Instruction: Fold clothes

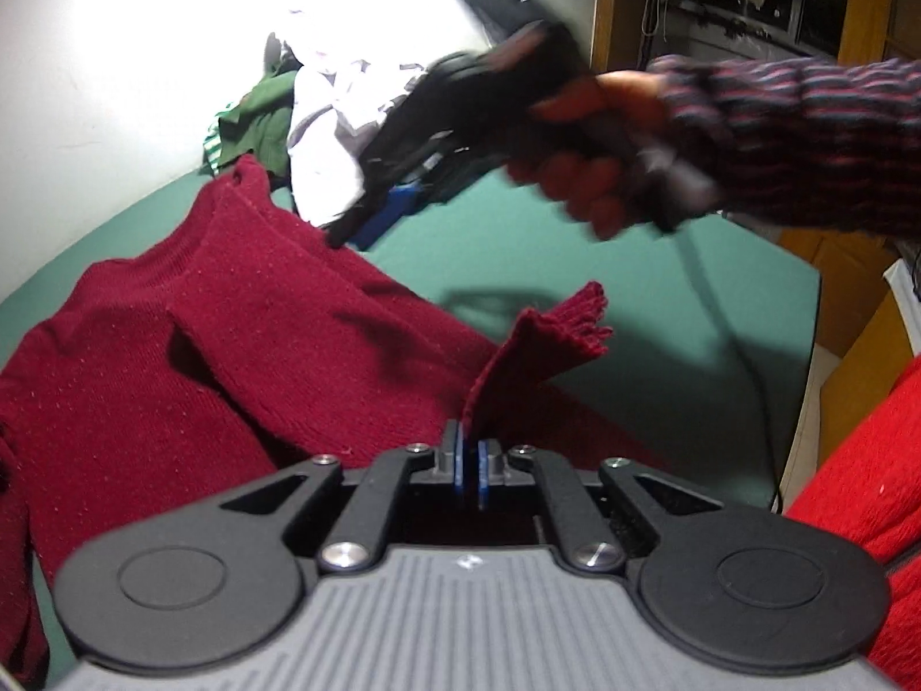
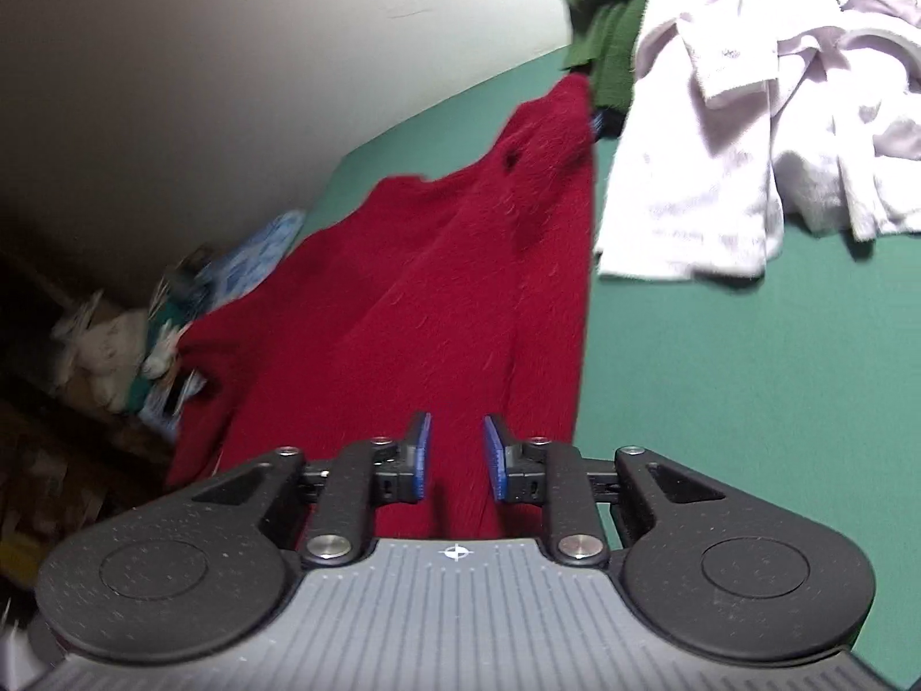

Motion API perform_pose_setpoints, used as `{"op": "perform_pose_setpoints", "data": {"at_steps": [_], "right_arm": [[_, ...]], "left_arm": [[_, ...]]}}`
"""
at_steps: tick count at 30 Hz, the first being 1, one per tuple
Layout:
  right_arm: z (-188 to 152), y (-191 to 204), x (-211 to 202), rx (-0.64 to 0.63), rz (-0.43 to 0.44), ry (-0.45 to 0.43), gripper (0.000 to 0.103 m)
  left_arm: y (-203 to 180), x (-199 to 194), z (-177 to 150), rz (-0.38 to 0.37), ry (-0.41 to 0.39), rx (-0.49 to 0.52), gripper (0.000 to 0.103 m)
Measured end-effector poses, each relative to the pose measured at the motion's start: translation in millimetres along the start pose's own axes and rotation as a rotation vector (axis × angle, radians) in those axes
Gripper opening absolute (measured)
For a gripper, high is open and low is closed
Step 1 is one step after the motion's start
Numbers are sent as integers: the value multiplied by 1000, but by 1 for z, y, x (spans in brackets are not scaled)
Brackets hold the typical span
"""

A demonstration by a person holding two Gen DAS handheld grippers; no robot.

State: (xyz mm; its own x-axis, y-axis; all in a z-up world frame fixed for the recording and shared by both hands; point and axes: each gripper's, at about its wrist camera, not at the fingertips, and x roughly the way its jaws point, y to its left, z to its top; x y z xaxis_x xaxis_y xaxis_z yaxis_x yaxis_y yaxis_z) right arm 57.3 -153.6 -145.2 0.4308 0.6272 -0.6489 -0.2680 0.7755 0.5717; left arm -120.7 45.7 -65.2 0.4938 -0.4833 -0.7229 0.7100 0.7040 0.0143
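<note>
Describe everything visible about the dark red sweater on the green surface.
The dark red sweater is a fuzzy knit lying spread, creased and partly folded, on the green surface. Its ribbed cuff stands up, pinched in the shut left tongs. The right tongs hang open over it, gripping nothing. Its far end nears a green garment.

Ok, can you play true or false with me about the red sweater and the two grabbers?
1. The left gripper pinches a piece of the dark red sweater. True.
2. The right gripper is squeezing the sweater. False: its pads are apart, with nothing pinched.
3. The table is green. True.
4. The white clothes are neatly folded. False: they lie crumpled in a heap.
5. The sleeve on the person's arm is striped. True.
</note>
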Motion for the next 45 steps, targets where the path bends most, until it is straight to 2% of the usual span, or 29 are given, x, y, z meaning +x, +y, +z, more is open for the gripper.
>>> {"op": "perform_pose_setpoints", "data": {"at_steps": [5,9,14,15,16,17,19,22,25,27,29,32,34,36,37,38,39,45], "right_arm": [[-47,3,-15,4,14,102,28],[-70,7,-13,40,30,130,28],[-82,14,-11,45,-19,110,28],[-83,14,-13,46,-22,103,24],[-84,15,-15,44,-25,98,10],[-85,15,-18,41,-28,93,2],[-87,16,-22,37,-34,84,2],[-90,18,-35,33,-31,68,1],[-98,20,-37,36,-37,83,1],[-103,19,-34,46,-49,99,7],[-107,15,-34,81,-45,112,22],[-112,14,-40,123,6,125,39],[-114,15,-38,123,8,138,39],[-117,16,-36,123,6,151,34],[-118,17,-35,123,5,158,28],[-119,17,-34,123,4,164,11],[-119,18,-33,122,6,168,4],[-118,24,-55,93,17,133,4]], "left_arm": [[0,3,-3,1,17,10,5],[-3,5,-5,-3,29,31,7],[-6,13,-11,-5,53,40,12],[-7,16,-12,-5,60,44,12],[-7,19,-14,-6,68,49,12],[-9,21,-16,-9,74,54,11],[-10,21,-16,-23,75,61,8],[-12,14,-16,-57,53,55,7],[-11,14,-19,-84,64,47,8],[-12,19,-23,-83,90,57,8],[-13,23,-25,-85,104,69,8],[-14,22,-26,-85,98,87,11],[-13,23,-27,-88,99,87,11],[-12,24,-28,-91,100,88,11],[-12,24,-28,-92,101,91,11],[-11,24,-28,-95,101,92,11],[-11,23,-27,-100,100,93,11],[-10,3,-20,-172,74,116,11]]}}
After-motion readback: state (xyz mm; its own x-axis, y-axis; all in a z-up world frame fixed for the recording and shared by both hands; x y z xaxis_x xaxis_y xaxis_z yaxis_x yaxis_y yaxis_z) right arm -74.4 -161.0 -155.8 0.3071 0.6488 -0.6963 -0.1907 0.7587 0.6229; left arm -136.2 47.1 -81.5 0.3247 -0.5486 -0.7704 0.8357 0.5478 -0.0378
